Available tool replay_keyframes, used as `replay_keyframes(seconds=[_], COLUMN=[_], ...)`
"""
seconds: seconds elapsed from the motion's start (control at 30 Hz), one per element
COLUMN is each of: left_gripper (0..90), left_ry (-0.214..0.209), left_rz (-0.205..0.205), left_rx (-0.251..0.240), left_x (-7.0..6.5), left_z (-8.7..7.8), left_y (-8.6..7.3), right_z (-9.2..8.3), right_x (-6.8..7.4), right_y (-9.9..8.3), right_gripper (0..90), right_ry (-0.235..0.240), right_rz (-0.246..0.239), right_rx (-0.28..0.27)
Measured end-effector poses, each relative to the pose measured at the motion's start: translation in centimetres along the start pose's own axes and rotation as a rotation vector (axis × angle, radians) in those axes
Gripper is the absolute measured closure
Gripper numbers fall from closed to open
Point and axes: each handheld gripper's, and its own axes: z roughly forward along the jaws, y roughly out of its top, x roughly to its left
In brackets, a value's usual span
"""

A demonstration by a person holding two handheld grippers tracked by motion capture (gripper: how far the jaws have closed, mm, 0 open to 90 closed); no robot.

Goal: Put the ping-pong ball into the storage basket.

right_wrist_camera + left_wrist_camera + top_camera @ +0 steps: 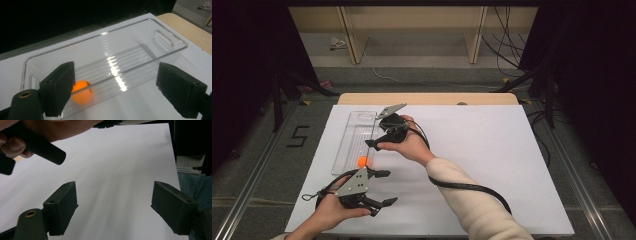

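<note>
Surface: white sheet (492,150) covering a table; a strip of pale wood tabletop (427,98) shows along its far edge, upper centre of the high view.

Room: grey floor around the table, metal rails (257,175) at left and right, dark curtains (242,60) in both upper corners, wooden shelf legs (352,35) and loose cables (507,40) at top. A "5" mark (298,136) sits on the floor at left.

Clear plastic tray (354,140): long, ribbed floor, cut-out handles, lying left of centre on the sheet.

Orange ball (363,161): inside the tray, at its near end.

Left gripper (384,187): lower left, held above the sheet, jaws wide apart, nothing between them.

Right gripper (371,144): centre, over the tray's right edge, jaws wide apart, empty. In the right gripper view the ball (83,92) lies beside the left jaw, below it in the tray (160,40).
</note>
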Motion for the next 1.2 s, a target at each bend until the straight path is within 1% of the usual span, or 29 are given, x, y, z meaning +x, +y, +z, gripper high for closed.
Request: replay_keyframes(seconds=[0.2, 0.83, 0.9, 1.2], left_gripper=[20.0, 20.1, 20.0, 20.1], left_ry=[0.001, 0.009, 0.008, 0.013], left_rz=[0.000, -0.005, 0.000, -0.007], left_rx=[0.001, 0.000, 0.001, 0.000], left_x=[0.0, 0.0, 0.1, 0.1], left_z=[0.0, 0.0, 0.0, 0.0], left_y=[0.0, 0.0, 0.0, -0.1], right_z=[-1.1, -5.0, -5.5, -7.4], right_x=[-0.3, -1.7, -1.8, -2.1], right_y=[-0.6, -3.2, -3.5, -4.8], right_gripper=[16.6, 16.6, 16.6, 16.6], right_ry=[-0.011, -0.066, -0.069, -0.091], right_rz=[0.009, 0.044, 0.049, 0.073], right_rx=[0.000, -0.004, -0.004, -0.020])
